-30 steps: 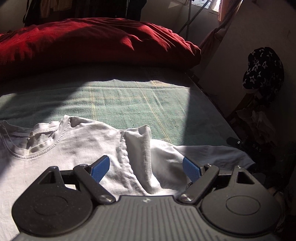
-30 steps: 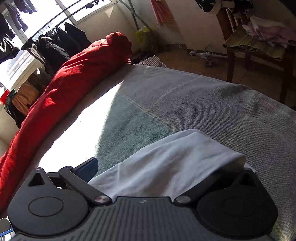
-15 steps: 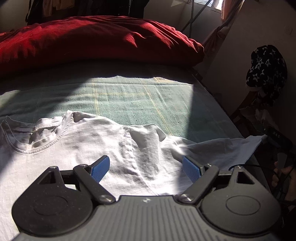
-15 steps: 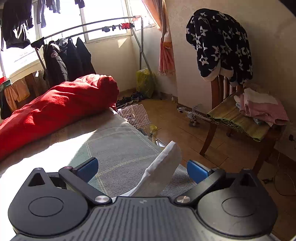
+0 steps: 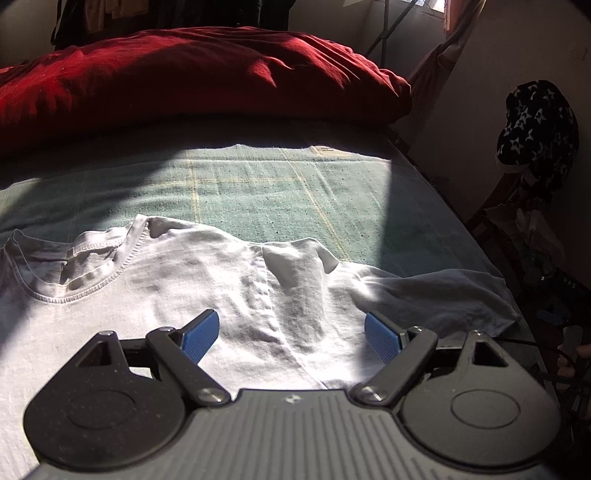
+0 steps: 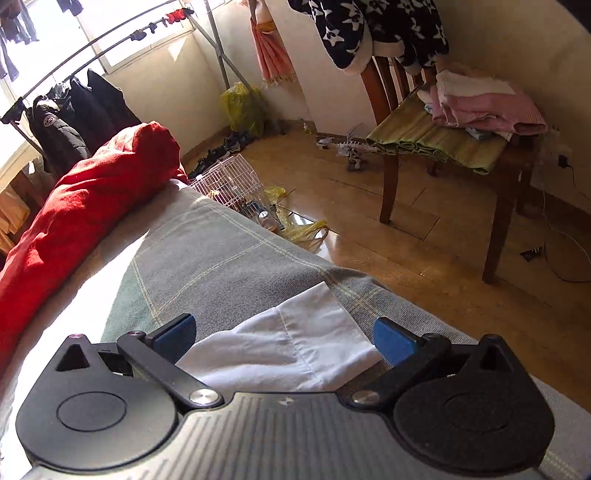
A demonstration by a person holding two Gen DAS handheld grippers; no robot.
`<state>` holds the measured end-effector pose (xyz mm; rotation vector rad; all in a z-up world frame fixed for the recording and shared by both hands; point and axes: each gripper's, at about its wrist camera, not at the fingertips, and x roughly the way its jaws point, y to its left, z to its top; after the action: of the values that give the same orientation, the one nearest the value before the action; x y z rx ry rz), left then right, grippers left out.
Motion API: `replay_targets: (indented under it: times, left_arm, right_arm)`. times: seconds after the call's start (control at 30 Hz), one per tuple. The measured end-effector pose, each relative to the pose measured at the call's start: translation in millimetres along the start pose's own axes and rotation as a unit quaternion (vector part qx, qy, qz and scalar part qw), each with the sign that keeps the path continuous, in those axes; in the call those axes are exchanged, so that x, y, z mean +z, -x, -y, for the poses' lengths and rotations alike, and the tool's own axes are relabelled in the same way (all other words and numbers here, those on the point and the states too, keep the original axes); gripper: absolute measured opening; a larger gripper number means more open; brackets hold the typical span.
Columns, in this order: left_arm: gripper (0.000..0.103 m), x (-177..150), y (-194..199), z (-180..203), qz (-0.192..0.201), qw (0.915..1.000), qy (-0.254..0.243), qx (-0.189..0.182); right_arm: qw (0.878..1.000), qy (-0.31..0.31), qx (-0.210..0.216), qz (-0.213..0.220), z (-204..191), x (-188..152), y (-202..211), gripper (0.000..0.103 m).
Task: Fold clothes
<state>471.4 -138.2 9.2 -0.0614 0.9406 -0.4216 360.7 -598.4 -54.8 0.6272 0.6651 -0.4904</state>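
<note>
The shirt (image 5: 155,291), white, lies flat on the green bedcover (image 5: 280,199) across the lower half of my left view, its collar (image 5: 70,273) at centre left. One sleeve (image 5: 439,299) runs out to the right edge of the bed, half in shadow; a small fold stands up where it meets the shoulder. In my right view the same sleeve (image 6: 295,343) lies at lower centre, its hemmed cuff pointing toward the upper right, close to the bed's edge.

My left gripper (image 5: 291,334) hangs over the shirt's shoulder with jaws wide apart; the blue pads (image 5: 199,334) hold nothing. My right gripper (image 6: 284,336) has its jaws spread as well: the sleeve lies between them, but the pads are clear of the cloth on both sides.

A red quilt (image 5: 192,77) is bunched along the far side of the bed, filling the upper part of my left view and the left of my right view. Beyond the bed, upper right in my right view, a wooden chair (image 6: 443,147) stands on the floor with folded pink cloth (image 6: 487,107) on its seat and a dark star-print garment (image 6: 369,26) over its back. A white wire cage (image 6: 232,188) sits on the floor at centre.
</note>
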Motion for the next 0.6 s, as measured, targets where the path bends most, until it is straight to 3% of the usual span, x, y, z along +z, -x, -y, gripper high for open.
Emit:
replay_targets:
  times: [0.23,0.33,0.47,0.6]
  left_arm:
    - [0.086,-2,-3,1,-0.003,1.0,0.003,-0.001]
    - [0.086,-2,-4,2,-0.005,1.0,0.001,-0.002]
    - [0.086,-1,-6,3,-0.003,0.9999,-0.01,0.003]
    - [0.086,2,-13,-2,-0.004,0.9999,0.011,0.009]
  right_arm:
    - [0.989,-0.121,0.047,-0.069,22,-20,-19,0.103]
    - [0.983,-0.16,0.055,-0.07,32,-23,-29,0.103]
    - [0.988,-0.139,0.04,-0.05,22,-10,-25,0.103]
    - [0.996,-0.054,0.066,-0.023,-8,5,-9,0.103]
